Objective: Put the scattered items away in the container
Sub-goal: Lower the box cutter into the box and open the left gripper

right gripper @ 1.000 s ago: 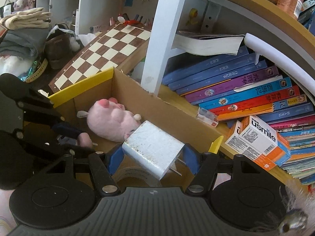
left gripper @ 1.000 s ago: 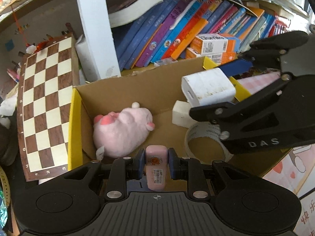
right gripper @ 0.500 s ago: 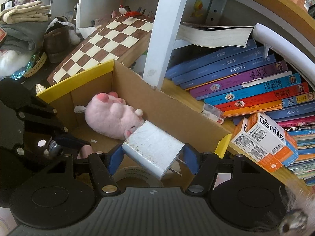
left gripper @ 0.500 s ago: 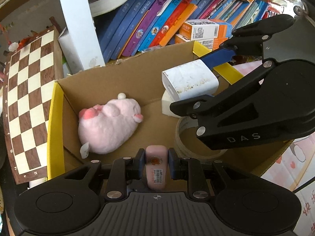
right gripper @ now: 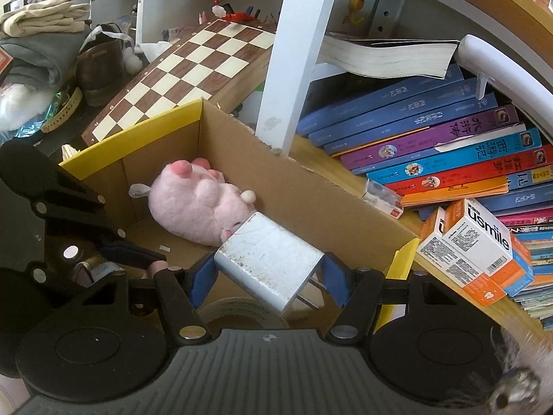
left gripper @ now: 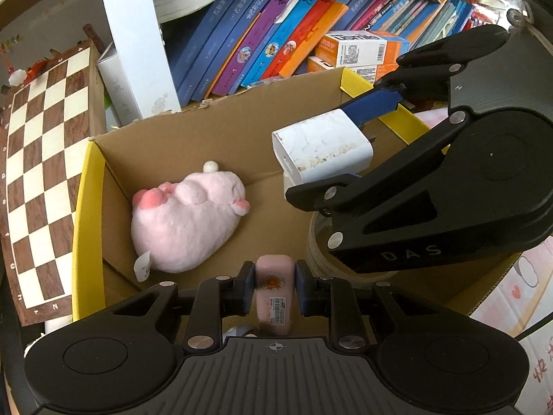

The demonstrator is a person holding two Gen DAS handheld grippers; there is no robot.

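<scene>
An open cardboard box [left gripper: 221,128] with yellow flaps [right gripper: 131,138] holds a pink plush pig [left gripper: 186,221] at its left and a tape roll [left gripper: 321,259] at its right. My left gripper [left gripper: 274,285] is shut on a small pink packet [left gripper: 274,290] over the box's near edge. My right gripper [right gripper: 269,273] is shut on a white wall charger [right gripper: 271,263], prongs pointing right, held above the box over the tape roll [right gripper: 238,311]. The charger also shows in the left wrist view [left gripper: 321,148]. A white block lies under it, mostly hidden.
A bookshelf with slanted books [right gripper: 432,145] and a white upright post [left gripper: 138,34] stands right behind the box. An orange and white usmile carton [right gripper: 477,245] sits at the right. A chessboard [left gripper: 38,173] leans left of the box. Clothes and a shoe [right gripper: 96,65] lie far left.
Both grippers have drawn back and risen a little over the box, still holding their items. The charger sits higher and further right in the left wrist view.
</scene>
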